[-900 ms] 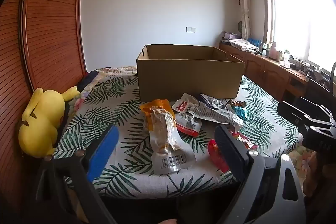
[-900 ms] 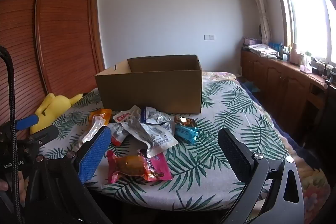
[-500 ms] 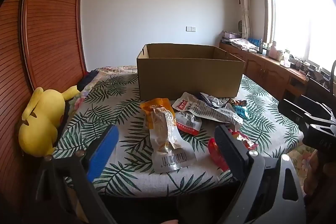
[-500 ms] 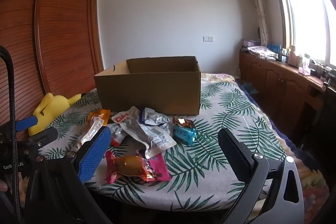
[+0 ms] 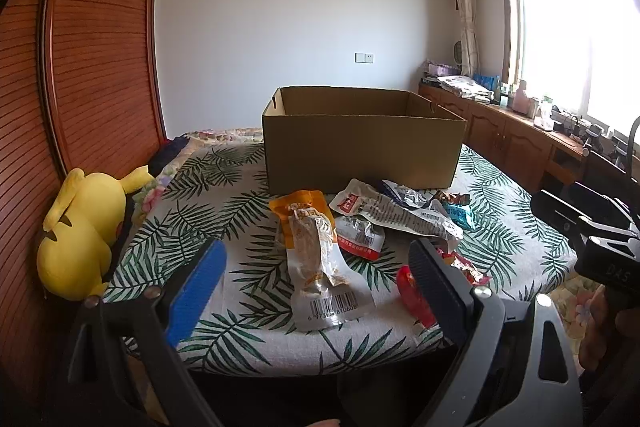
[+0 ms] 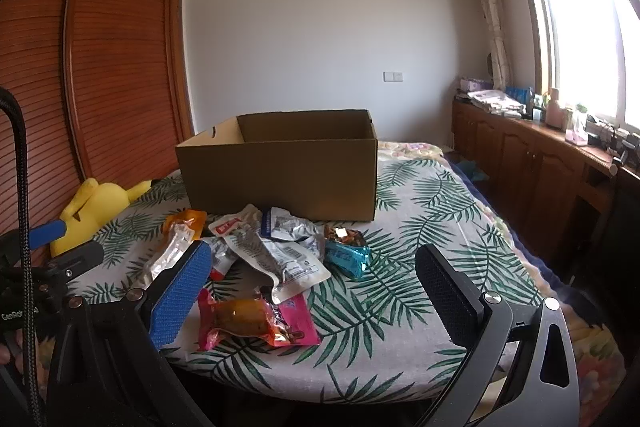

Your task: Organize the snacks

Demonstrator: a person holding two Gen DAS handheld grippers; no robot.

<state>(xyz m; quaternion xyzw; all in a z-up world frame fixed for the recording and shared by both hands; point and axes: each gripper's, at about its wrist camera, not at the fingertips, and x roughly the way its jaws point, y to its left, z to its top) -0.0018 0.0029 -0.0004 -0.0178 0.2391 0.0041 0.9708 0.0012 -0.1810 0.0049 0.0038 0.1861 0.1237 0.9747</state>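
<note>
An open cardboard box (image 5: 362, 143) (image 6: 280, 179) stands on the leaf-print table (image 5: 208, 211) (image 6: 424, 239). In front of it lies a heap of snack packets: a clear and orange packet (image 5: 320, 263) (image 6: 176, 247), a silver-white pouch (image 5: 396, 215) (image 6: 276, 255), a teal packet (image 5: 460, 213) (image 6: 346, 257) and a pink-red packet (image 6: 256, 319) (image 5: 416, 291). My left gripper (image 5: 316, 291) hangs open at the table's near edge, its jaws framing the clear packet without touching it. My right gripper (image 6: 316, 291) is open too, above the pink packet.
A yellow plush toy (image 5: 80, 231) (image 6: 96, 207) lies at the table's left edge beside the wooden wardrobe (image 5: 80, 67). Wooden cabinets (image 6: 532, 163) run under the window on the right. The other gripper's body (image 5: 596, 235) shows at the right of the left wrist view.
Both views have crept slightly closer to the table; the snacks and box have not moved. Both grippers stay open.
</note>
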